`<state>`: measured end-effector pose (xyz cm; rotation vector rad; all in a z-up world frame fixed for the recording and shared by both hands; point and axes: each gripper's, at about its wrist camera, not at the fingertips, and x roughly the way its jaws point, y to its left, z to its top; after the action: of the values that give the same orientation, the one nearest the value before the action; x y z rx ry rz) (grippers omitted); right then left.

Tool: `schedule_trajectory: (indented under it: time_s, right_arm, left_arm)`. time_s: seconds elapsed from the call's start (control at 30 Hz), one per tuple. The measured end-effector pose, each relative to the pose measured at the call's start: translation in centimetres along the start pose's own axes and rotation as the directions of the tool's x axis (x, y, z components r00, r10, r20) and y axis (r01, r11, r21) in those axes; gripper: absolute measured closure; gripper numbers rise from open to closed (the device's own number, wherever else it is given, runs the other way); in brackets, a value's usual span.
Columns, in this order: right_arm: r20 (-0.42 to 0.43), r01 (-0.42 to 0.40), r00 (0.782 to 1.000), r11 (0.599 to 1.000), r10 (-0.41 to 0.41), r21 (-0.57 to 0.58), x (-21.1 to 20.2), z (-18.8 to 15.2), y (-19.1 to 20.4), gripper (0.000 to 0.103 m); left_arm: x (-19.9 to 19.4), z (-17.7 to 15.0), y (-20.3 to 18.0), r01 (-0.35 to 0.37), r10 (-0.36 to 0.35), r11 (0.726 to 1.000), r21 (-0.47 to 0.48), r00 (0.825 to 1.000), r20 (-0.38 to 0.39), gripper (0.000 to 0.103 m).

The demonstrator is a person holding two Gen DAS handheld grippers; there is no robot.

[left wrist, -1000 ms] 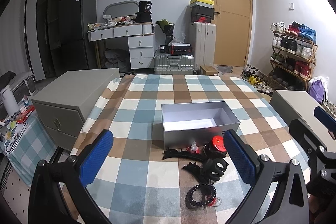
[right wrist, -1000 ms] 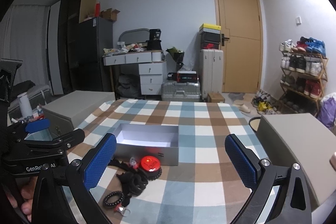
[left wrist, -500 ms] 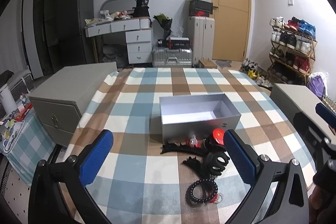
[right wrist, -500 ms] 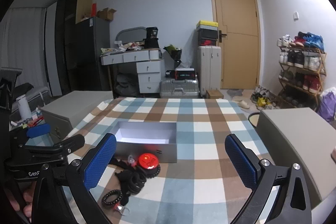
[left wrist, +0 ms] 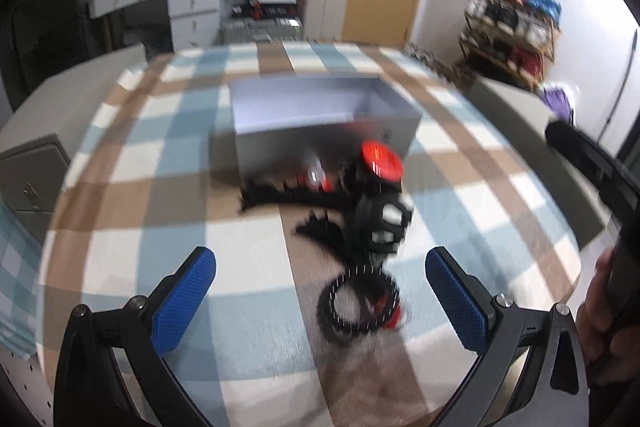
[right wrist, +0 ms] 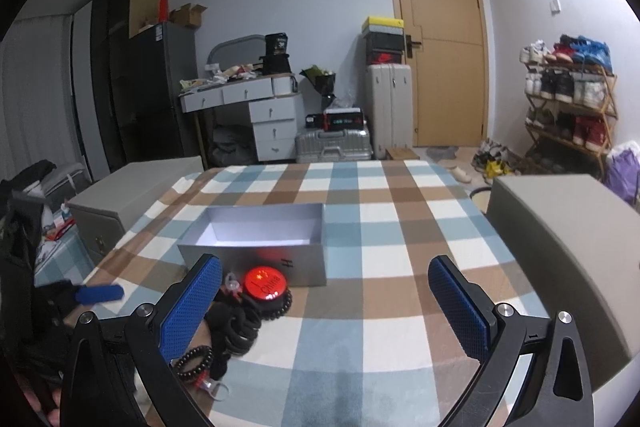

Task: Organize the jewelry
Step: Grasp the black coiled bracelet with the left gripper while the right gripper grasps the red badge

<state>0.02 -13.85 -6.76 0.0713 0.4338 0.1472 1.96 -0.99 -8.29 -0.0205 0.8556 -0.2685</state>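
Both grippers spread wide, holding nothing. Left gripper (left wrist: pixel 320 291) has dropped in close since 0.5 s ago, its view motion-blurred, and now hangs just over the black bead bracelet (left wrist: pixel 358 303). Jewelry pile (right wrist: pixel 244 311) unmoved on the checked tabletop (right wrist: pixel 384 327), against the silver box's (right wrist: pixel 260 261) near wall. Right gripper (right wrist: pixel 324 307) barely shifted.

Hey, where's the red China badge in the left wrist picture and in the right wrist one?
Left wrist: red China badge sits right of center, against the front wall of the silver box, blurred.
Right wrist: badge lies lower left of center, before the same wall.
Shared landmark: the silver box.
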Motion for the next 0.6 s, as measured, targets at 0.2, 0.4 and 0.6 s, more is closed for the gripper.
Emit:
schedule_trajectory:
  time_s: [0.2, 0.4, 0.6]
  right_arm:
    - [-0.022, 0.003, 1.0, 1.0, -0.003, 0.005, 0.9, -0.6, -0.4, 0.0]
    - [-0.043, -0.001, 0.999, 1.0, 0.002, 0.018, 1.5, -1.1, -0.7, 0.0]
    - [-0.054, -0.004, 0.999, 1.0, 0.006, 0.024, 2.0, -1.2, -0.7, 0.0]
  left_arm:
    - [1.2, -1.4, 0.0, 0.053, -0.052, 0.998, 0.024, 0.996, -0.075, 0.001]
    - [1.3, -1.4, 0.3, 0.135, -0.129, 0.99, 0.047, 0.986, -0.105, 0.009]
    - [2.4, -1.4, 0.0, 0.172, -0.159, 0.981, 0.088, 0.978, -0.139, 0.039]
